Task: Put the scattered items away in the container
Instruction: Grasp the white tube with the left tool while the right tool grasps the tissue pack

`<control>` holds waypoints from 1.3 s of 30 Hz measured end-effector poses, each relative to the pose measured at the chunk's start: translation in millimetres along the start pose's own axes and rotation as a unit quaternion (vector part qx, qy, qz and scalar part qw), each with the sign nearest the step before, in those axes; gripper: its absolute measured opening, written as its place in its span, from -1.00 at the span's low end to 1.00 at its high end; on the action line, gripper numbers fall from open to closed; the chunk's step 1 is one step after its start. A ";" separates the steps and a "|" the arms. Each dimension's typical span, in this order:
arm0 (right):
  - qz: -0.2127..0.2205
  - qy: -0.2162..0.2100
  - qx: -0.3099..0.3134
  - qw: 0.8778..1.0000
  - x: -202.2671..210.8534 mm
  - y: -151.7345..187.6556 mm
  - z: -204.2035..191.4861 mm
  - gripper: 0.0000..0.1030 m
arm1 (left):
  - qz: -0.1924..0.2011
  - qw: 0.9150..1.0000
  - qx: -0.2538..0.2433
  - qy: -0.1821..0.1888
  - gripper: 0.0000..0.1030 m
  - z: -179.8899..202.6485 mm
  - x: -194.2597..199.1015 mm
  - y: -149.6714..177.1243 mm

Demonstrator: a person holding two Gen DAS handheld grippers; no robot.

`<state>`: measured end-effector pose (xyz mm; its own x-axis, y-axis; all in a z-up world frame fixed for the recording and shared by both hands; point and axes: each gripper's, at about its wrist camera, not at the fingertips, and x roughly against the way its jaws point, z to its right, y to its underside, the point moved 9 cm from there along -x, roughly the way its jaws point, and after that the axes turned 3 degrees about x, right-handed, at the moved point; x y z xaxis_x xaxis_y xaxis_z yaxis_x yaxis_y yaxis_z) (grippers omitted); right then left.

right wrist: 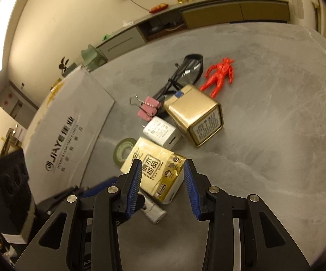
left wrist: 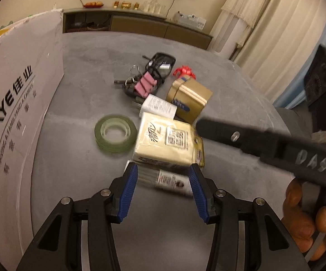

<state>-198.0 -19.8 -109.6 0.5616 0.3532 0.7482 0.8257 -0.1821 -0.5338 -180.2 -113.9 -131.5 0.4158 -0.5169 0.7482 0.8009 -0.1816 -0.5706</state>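
Note:
Scattered items lie on the grey table. A cream tissue pack lies just ahead of my open left gripper, and a small white tube lies between its blue pads. My right gripper is open with the tissue pack between its fingertips; I cannot tell whether they touch it. A green tape roll, a white charger, a gold tin, pink binder clips, black glasses and a red figure lie beyond. The white JIAYE box stands at the left.
A finger of the right gripper crosses the right of the left wrist view, with a hand below it. The left gripper's body shows at the lower left of the right wrist view. A sideboard runs along the far wall.

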 end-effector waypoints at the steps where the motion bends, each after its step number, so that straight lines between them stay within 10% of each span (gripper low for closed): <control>1: -0.008 -0.009 -0.004 1.000 -2.7 3.5 -2.6 -0.17 | 0.003 1.000 0.003 -0.003 -0.02 -3.1 -1.1 -2.9; 5: -0.033 -0.137 -0.063 0.988 3.9 11.2 -22.6 -0.16 | 0.016 0.999 0.014 -0.026 -0.01 -18.6 -2.6 -9.2; 14: 0.041 0.003 0.034 0.999 -2.2 -25.7 -7.0 -0.16 | 0.008 1.000 -0.003 -0.006 0.00 -4.6 -0.8 -1.7; 21: -0.062 -0.017 0.048 0.997 -27.5 5.4 -18.3 -0.16 | 0.027 0.997 0.007 -0.076 0.00 -39.7 7.6 -3.5; 39: -0.026 0.067 0.162 0.984 -25.5 2.3 -40.1 -0.04 | 0.006 0.997 -0.032 -0.071 0.01 -22.6 -3.8 18.8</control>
<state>-208.3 -66.1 -114.1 0.5380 0.2266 0.8119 0.8061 0.1435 -0.5742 -176.4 -134.3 -152.7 0.4860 -0.3959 0.7791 0.7679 -0.2321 -0.5970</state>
